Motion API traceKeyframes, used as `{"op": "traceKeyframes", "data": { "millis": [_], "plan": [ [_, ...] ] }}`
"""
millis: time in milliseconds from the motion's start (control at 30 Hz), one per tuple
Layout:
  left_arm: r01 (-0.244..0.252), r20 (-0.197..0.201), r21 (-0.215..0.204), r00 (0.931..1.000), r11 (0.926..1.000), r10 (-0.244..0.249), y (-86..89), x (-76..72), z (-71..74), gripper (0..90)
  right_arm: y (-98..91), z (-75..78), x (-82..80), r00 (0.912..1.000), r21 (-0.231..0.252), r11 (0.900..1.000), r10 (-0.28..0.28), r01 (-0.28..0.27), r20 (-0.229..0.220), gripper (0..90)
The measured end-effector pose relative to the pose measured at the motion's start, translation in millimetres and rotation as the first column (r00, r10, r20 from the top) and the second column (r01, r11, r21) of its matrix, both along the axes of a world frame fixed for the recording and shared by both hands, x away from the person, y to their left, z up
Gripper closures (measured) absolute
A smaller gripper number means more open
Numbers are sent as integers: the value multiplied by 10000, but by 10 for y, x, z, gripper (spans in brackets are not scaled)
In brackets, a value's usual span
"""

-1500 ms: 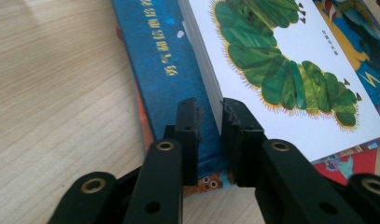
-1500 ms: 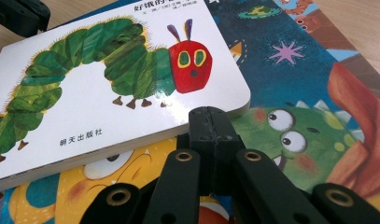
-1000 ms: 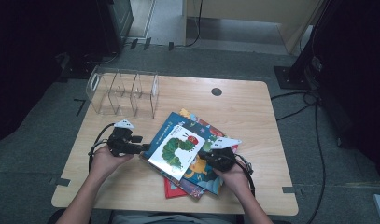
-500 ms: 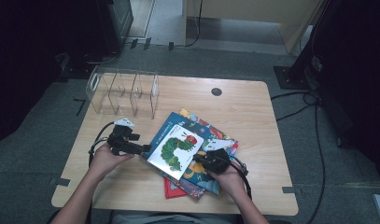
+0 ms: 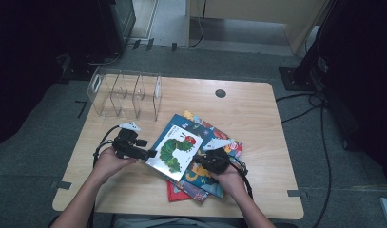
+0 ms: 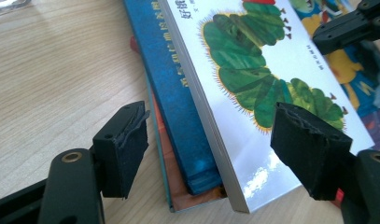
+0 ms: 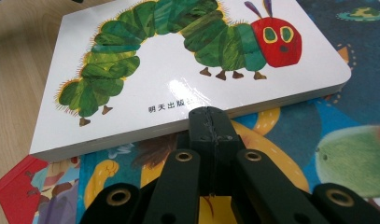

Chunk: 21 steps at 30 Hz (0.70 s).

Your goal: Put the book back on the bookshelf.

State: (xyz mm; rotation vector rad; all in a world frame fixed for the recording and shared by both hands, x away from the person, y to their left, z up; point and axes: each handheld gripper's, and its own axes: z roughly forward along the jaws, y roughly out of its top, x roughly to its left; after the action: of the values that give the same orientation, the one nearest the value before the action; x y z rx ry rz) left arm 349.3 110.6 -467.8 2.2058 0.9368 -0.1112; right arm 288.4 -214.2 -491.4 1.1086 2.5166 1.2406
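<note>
A white caterpillar picture book [image 5: 174, 152] lies on top of a stack of books at the table's front middle. My left gripper [image 5: 150, 153] is at the book's left corner, open. Its jaws have just been closing a little, and they straddle the corner of the caterpillar book [image 6: 253, 70] and the blue book [image 6: 178, 93] under it without pressing; the left gripper [image 6: 215, 130] shows a gap on both sides. My right gripper [image 5: 200, 159] is shut and empty. In the right gripper view its tip [image 7: 210, 116] meets the near edge of the caterpillar book [image 7: 178, 60].
Under the top book lie a dark colourful book [image 7: 318, 140] and a red one [image 7: 15, 186]. A clear plastic divider rack [image 5: 124, 92] stands at the back left of the wooden table [image 5: 248, 114]. A round black grommet [image 5: 220, 93] sits near the back edge.
The right hand has edged slightly left toward the caterpillar book's edge. The left hand has stayed at the book's left corner.
</note>
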Motion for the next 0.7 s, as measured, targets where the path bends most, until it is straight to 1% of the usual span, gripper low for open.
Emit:
{"op": "traceKeyframes", "data": {
  "millis": [33, 100, 200, 233, 367, 467, 600, 667, 700],
  "plan": [
    [-17, -26, 51, 10000, 10000, 17, 0, 4, -4, 280, 6, 2, 9, 10000, -26, 10000, 45, -45, 33, 900],
    [-40, -102, 81, 9999, 10000, 41, -9, 10, -15, 280, 18, 3, 17, 10000, -7, 10000, 27, -27, -41, 900],
    [-17, -221, 161, 9998, 9999, 20, -21, 17, -23, 274, 31, -4, 29, 10000, 65, 10000, 53, -53, 12, 900],
    [-102, -271, 155, 9996, 9998, 107, -31, 17, -31, 273, 36, -5, 31, 10000, 64, 10000, 46, -46, 29, 900],
    [-138, -335, 307, 9993, 9994, 148, -37, 31, -48, 269, 60, -9, 41, 9999, 61, 9999, 79, -80, 98, 900],
    [-215, -413, 196, 9989, 9996, 223, -50, 51, -55, 269, 96, -8, 66, 10000, 79, 10000, 58, -59, 63, 900],
    [-171, -425, 306, 9989, 9994, 184, -74, 69, -69, 269, 160, -20, 91, 9998, 145, 9999, 55, -57, 184, 900],
    [-150, -527, 392, 9985, 9991, 170, -76, 83, -89, 268, 182, -23, 102, 9998, 180, 9998, 58, -61, 166, 900],
    [-162, -554, 362, 9983, 9992, 182, -77, 85, -92, 264, 197, -23, 109, 9999, 221, 9997, 56, -60, 153, 900]
  ]
}}
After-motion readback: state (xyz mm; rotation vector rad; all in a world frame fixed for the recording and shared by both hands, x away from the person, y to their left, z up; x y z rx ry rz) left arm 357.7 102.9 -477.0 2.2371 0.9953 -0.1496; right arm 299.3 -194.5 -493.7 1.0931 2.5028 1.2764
